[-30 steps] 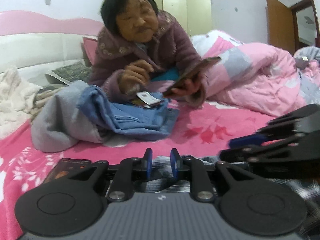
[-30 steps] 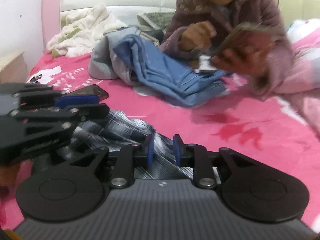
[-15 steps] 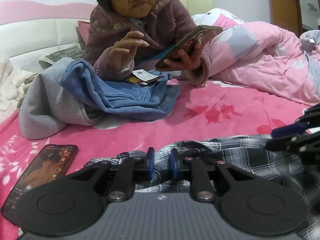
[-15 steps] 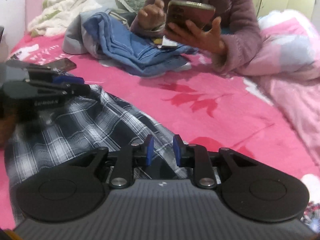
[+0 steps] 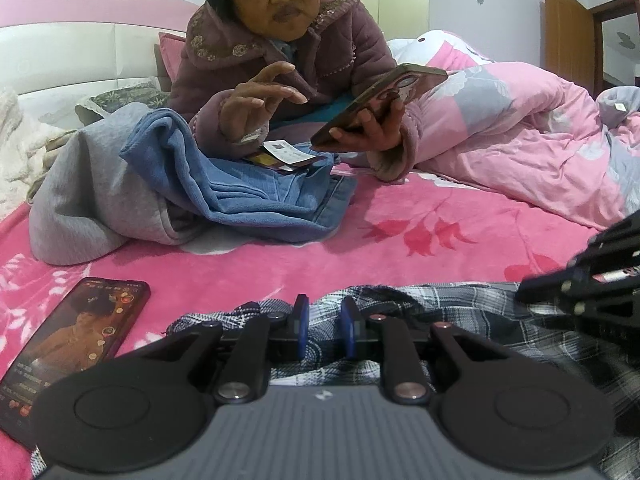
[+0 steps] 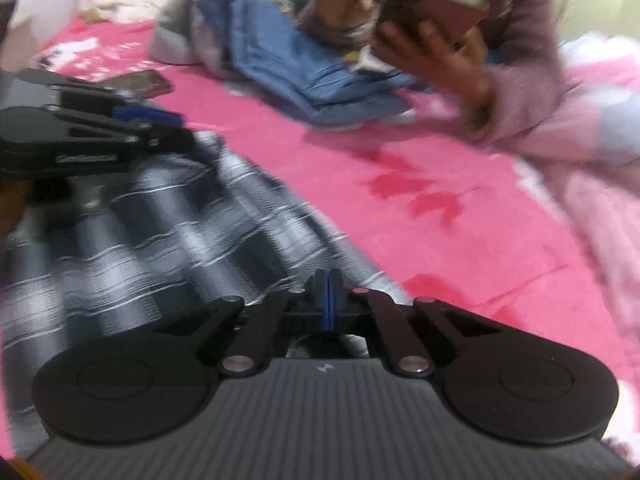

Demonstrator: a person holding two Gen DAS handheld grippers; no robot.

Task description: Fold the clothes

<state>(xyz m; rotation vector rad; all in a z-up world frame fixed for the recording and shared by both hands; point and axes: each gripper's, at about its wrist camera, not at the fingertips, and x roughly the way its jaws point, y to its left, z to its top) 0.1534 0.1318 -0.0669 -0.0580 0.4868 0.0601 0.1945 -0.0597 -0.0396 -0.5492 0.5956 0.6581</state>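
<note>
My right gripper (image 6: 328,298) tilts down over the near edge of the plaid shirt (image 6: 168,236), its blue pads pressed flat together; no cloth shows between them, though the shirt's edge lies just under the tips; the view is blurred. My left gripper (image 5: 325,330) points slightly down at the shirt's (image 5: 460,312) far hem, jaws a narrow gap apart with plaid bunched between the pads; whether they pinch it I cannot tell. Seen from the right, white lettering on that gripper's (image 6: 148,120) side is too smeared to read. A phone (image 5: 76,344) lies lit on the pink bedspread (image 5: 280,268) just left of the shirt; beyond, blue jeans (image 5: 248,196) carry a QR-code tag (image 5: 286,151); a person (image 5: 276,60) in purple taps another phone.
</note>
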